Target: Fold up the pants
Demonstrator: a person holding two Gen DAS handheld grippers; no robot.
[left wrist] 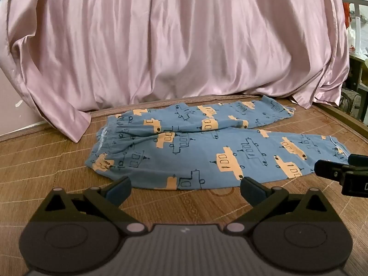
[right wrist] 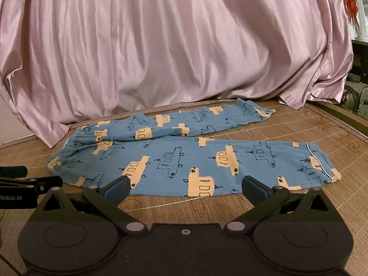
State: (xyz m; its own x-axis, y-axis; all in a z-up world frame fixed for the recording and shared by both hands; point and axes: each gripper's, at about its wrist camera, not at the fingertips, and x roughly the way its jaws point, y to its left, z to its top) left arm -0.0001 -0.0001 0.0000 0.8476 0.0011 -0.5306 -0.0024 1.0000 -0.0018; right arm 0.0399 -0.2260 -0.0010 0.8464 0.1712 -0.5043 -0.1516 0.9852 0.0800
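A pair of blue cotton pants (left wrist: 207,151) printed with orange and outlined cars lies flat and unfolded just beyond the spread fingers of the left gripper (left wrist: 185,187), elastic waistband to its left, two legs stretching right. From the right gripper (right wrist: 186,187), the near leg's white-piped cuff lies ahead to the right; the far leg angles away behind.

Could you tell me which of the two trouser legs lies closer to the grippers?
The lower, straighter leg of the pants, ending in the cuff with white piping, lies just ahead of both open grippers. The other leg angles away toward the pink curtain.
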